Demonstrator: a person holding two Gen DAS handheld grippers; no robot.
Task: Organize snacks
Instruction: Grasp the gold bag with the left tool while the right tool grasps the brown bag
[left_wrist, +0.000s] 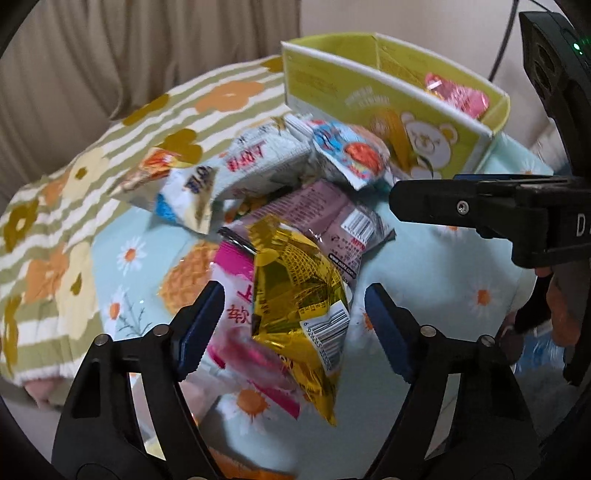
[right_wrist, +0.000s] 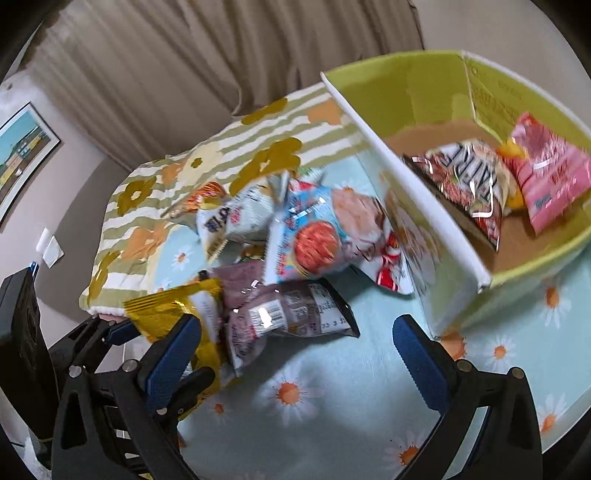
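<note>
A pile of snack packets lies on a daisy-print cloth. In the left wrist view my left gripper is open, its jaws on either side of a gold foil packet that lies on a pink packet. A mauve packet lies behind them. My right gripper is open and empty over the cloth, beside the mauve packet and the gold packet. A lime-green box at the right holds a red packet and a pink packet.
More packets lie behind the pile: a light-blue one, a white one and an orange-white one. A striped flower-print pillow lies at the left. Curtains hang behind. The right gripper's body crosses the left view.
</note>
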